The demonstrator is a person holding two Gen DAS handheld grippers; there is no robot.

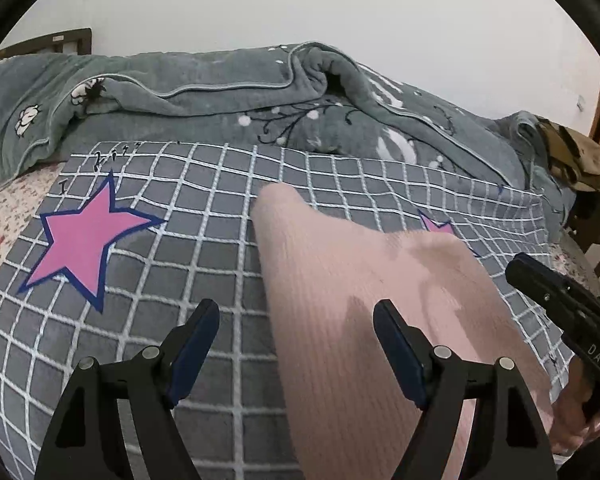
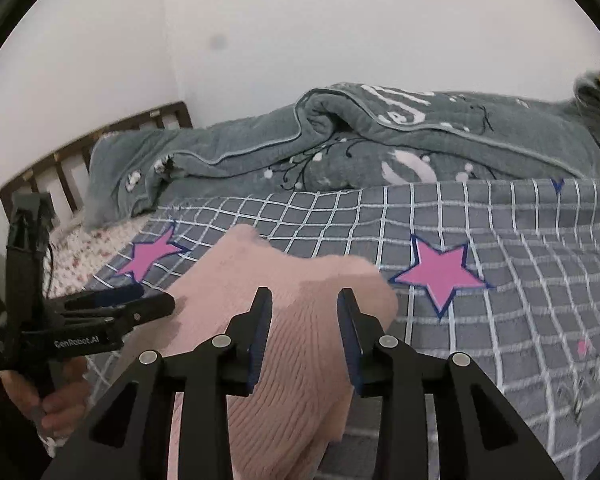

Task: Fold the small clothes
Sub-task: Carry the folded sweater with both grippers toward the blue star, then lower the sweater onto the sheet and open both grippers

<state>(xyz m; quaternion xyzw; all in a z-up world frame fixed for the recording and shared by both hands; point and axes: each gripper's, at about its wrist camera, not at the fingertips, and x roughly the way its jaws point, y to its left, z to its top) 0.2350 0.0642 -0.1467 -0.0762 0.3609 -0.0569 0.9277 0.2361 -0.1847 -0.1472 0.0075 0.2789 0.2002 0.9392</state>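
A pink ribbed knit garment [image 1: 340, 292] lies on a grey checked sheet [image 1: 204, 240] with pink stars; it also shows in the right wrist view [image 2: 300, 300]. My left gripper [image 1: 296, 316] is open, its fingers astride the garment's left edge, just above it. My right gripper [image 2: 305, 304] is open over the garment's near right part, holding nothing. The right gripper shows in the left wrist view [image 1: 560, 304] at the far right; the left gripper shows in the right wrist view [image 2: 140, 300] at the left, beside the garment's left edge.
A rumpled grey-green quilt [image 1: 228, 108] lies along the back of the bed against a white wall. A floral mattress cover [image 1: 4, 220] shows at the left. A wooden headboard [image 2: 80, 152] stands at the left. Brownish clothes [image 1: 580, 160] sit at the far right.
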